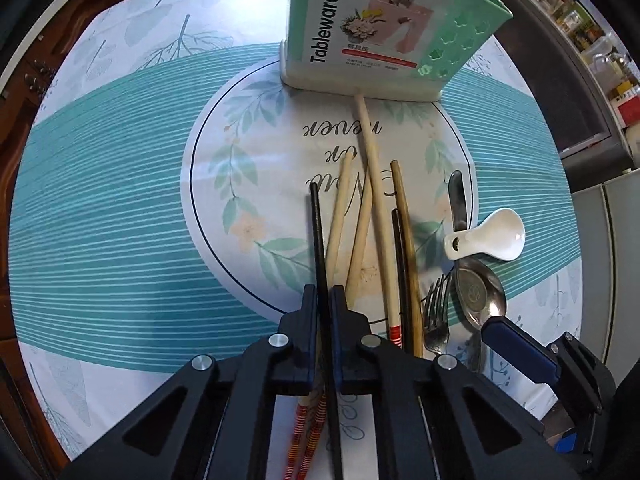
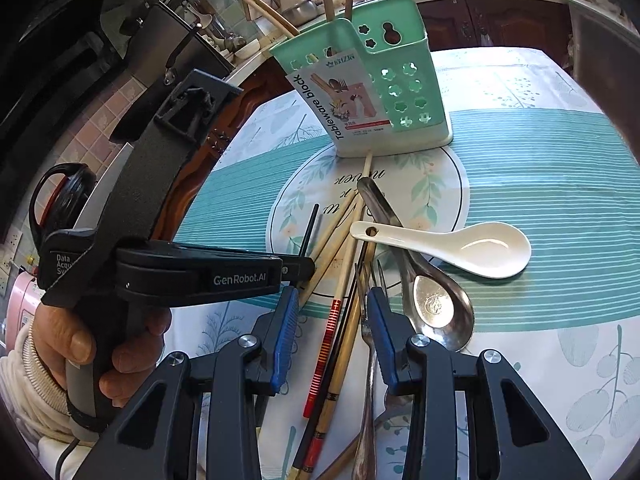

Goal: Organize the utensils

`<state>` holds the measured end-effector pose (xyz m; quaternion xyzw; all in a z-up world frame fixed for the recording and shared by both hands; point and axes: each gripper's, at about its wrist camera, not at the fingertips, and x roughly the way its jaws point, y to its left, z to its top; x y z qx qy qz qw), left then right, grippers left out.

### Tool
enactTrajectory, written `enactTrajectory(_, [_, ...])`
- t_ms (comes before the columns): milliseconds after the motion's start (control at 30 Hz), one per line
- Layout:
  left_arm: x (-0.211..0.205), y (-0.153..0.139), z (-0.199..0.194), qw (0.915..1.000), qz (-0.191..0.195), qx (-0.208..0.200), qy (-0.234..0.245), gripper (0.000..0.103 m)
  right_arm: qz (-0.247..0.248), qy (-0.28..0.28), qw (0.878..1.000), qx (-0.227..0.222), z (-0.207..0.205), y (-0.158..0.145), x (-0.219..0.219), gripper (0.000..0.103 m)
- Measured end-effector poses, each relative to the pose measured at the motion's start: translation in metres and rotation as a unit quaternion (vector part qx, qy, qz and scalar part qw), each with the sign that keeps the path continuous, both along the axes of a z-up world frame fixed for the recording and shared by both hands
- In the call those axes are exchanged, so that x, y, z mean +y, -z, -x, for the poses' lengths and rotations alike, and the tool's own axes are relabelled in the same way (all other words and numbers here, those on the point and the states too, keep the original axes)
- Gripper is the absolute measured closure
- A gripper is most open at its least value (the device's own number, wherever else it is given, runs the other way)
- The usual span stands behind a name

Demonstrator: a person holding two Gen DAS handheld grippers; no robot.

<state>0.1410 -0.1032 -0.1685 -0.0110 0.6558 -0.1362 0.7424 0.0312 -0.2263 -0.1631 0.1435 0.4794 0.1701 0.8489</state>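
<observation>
Jaws of left gripper (image 1: pixel 323 300) clamped thin black chopstick (image 1: pixel 318 236); right gripper (image 2: pixel 333 312) gaped over the pile, six o'clock from mint plastic holder (image 2: pixel 404 92).

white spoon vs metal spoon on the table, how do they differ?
The white spoon is glossy ceramic with a short handle that has a hole; the metal spoon is reflective steel with a long, slim handle. The white spoon's handle lies across the metal spoon's handle, so it sits on top. Both lie bowl-up on the tablecloth, ungripped.

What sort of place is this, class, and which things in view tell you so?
Probably a home kitchen: a tablecloth-covered table with loose utensils, a green tableware holder, and a counter with pots behind.
</observation>
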Motion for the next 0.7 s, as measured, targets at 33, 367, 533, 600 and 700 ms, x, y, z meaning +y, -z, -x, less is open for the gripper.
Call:
enactTrajectory(33, [0.01, -0.003, 0.002, 0.9999, 0.011, 0.0, -0.007, 0.099, 0.0, -0.001, 1.0, 0.0, 0.0, 0.0, 0.0, 0.066])
enactTrajectory(367, [0.059, -0.013, 0.011, 0.9939, 0.088, -0.007, -0.067, 0.1, -0.013, -0.022, 1.0, 0.017, -0.008, 0.004, 0.014, 0.069])
enactTrajectory(533, [0.088, -0.022, 0.023, 0.9886, 0.127, -0.021, -0.078, 0.1, -0.038, -0.036, 0.998, 0.045, -0.021, 0.011, 0.025, 0.075])
enactTrajectory(600, [0.094, -0.024, 0.027, 0.9878, 0.134, -0.028, -0.074, 0.1, -0.055, -0.036, 0.996, 0.057, -0.028, 0.013, 0.028, 0.075])
enactTrajectory(700, [0.096, -0.025, 0.03, 0.9874, 0.14, -0.034, -0.066, 0.1, -0.079, -0.028, 0.994, 0.063, -0.039, 0.012, 0.03, 0.075])
